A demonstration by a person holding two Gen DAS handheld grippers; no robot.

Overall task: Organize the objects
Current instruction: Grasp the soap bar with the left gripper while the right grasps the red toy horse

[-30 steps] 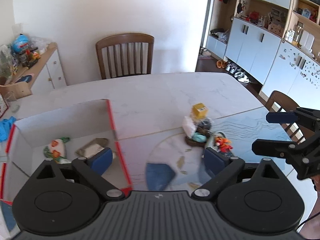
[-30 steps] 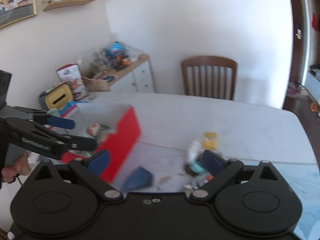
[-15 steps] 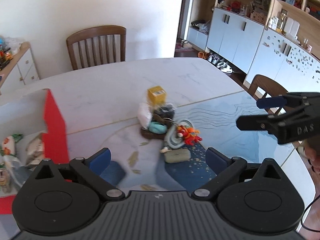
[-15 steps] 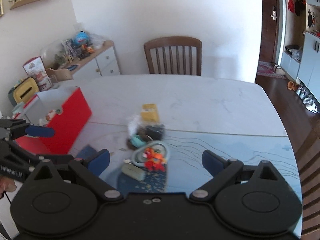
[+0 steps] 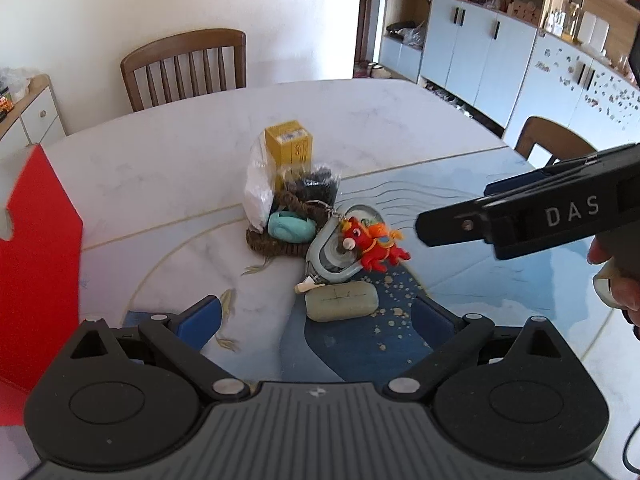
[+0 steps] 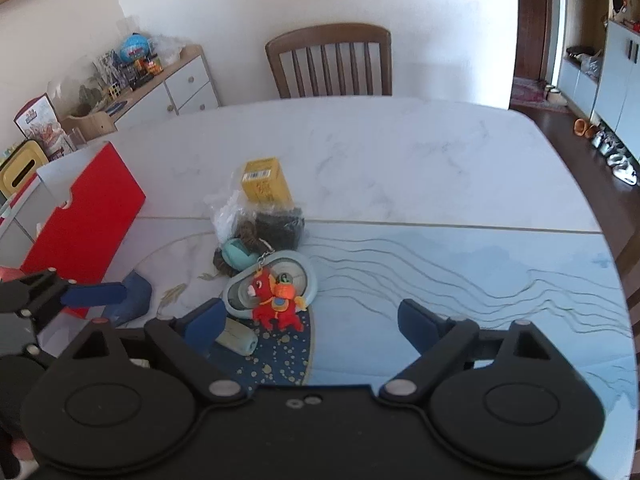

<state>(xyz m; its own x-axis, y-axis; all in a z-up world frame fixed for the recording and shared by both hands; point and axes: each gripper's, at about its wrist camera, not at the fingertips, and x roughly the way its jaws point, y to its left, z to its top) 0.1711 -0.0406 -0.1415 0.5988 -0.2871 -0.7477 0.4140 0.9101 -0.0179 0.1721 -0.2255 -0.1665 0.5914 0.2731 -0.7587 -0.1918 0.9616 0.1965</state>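
Red plush toy (image 5: 374, 242) now nearer both open tongs.

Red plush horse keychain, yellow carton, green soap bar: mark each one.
Red plush horse keychain (image 5: 370, 242): left wrist view, on its body.
Yellow carton (image 5: 290, 147): left wrist view, on its front face.
Green soap bar (image 5: 341, 301): left wrist view, on its top face.
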